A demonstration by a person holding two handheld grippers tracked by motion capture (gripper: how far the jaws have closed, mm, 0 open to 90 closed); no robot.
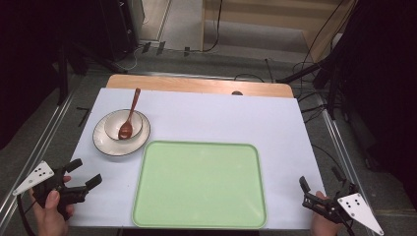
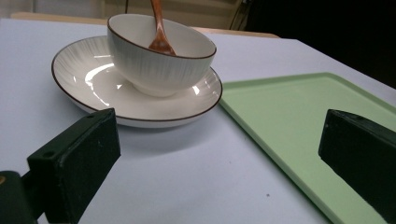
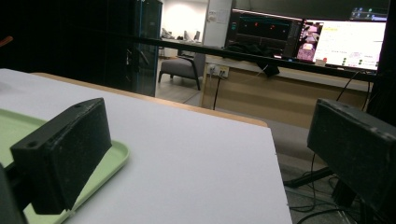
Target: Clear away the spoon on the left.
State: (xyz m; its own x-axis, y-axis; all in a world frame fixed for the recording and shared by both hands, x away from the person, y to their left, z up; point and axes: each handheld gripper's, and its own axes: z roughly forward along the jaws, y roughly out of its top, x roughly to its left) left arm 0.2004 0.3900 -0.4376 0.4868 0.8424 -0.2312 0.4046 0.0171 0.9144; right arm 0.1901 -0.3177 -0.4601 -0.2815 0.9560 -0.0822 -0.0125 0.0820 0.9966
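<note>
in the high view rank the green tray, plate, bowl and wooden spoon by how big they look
1. green tray
2. plate
3. bowl
4. wooden spoon, about as long as the bowl is wide but far slimmer

A pale green tray (image 1: 199, 184) is seen in the lower middle of the high view, laid on a white sheet (image 1: 221, 118) beyond which a light wood table edge (image 1: 196, 84) is shown. At the left of that view a white plate (image 1: 105, 145) and white bowl (image 1: 114, 123) are seen, each rimmed in dark brown and marked with fine grey radiating lines. A reddish-brown wooden spoon (image 1: 129, 118) is seen in the bowl. Black jaws are shown on the left gripper (image 1: 86, 175) and right gripper (image 1: 319, 182), each topped by a grey plate dotted with black
</note>
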